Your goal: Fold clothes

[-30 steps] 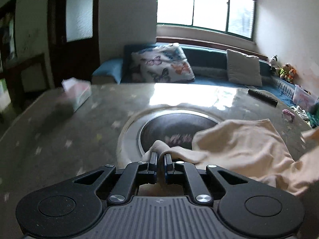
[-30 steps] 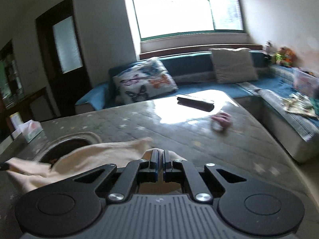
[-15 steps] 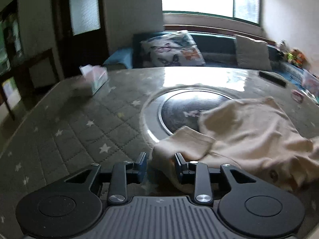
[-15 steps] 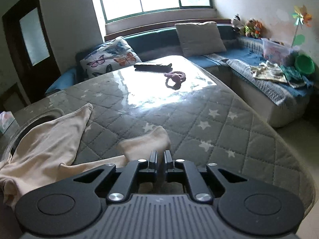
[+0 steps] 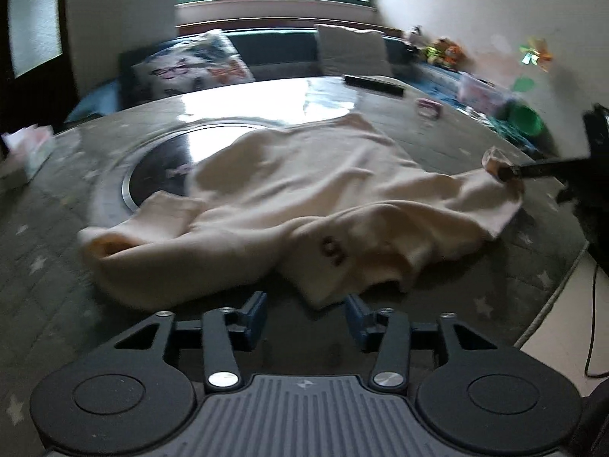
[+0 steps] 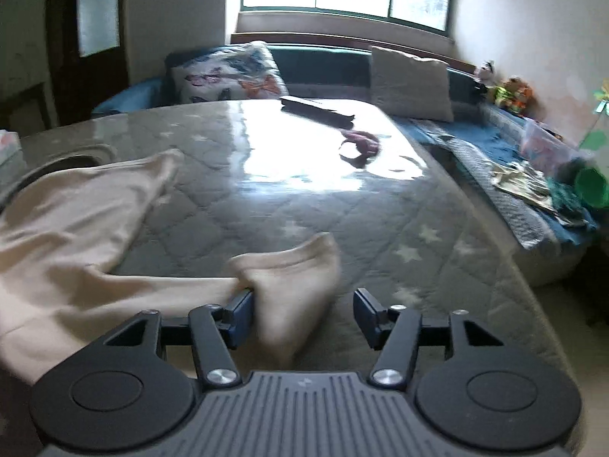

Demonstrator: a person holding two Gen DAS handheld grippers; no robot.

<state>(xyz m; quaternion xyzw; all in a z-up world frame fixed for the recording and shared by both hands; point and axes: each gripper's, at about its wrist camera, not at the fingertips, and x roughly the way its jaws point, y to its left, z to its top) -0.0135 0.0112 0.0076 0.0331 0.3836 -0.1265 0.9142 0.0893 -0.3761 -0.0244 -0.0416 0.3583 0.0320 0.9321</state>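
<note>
A cream garment (image 5: 304,190) with a small dark mark lies spread and rumpled on the grey quilted star-pattern table (image 6: 342,221). My left gripper (image 5: 306,304) sits just short of its near hem, jaws opening, with only the hem's tip near the gap and no pad pressing on it. In the right wrist view the garment's sleeve end (image 6: 293,282) lies between the jaws of my right gripper (image 6: 303,301), which are opening; the cloth rests against the left finger only. One right gripper finger (image 5: 533,167) shows at the sleeve on the far right of the left wrist view.
A round metal-rimmed inset (image 5: 160,175) sits partly under the garment. A dark remote (image 6: 318,108) and a pink item (image 6: 361,143) lie farther back. A tissue box (image 5: 26,152) is at the left. A sofa with cushions (image 6: 409,83) lies beyond; the table edge runs close on the right.
Both grippers went from shut on the cream cloth to open. The left one drew back from the garment, showing all of it. The right one sank to the table, the sleeve lying loose.
</note>
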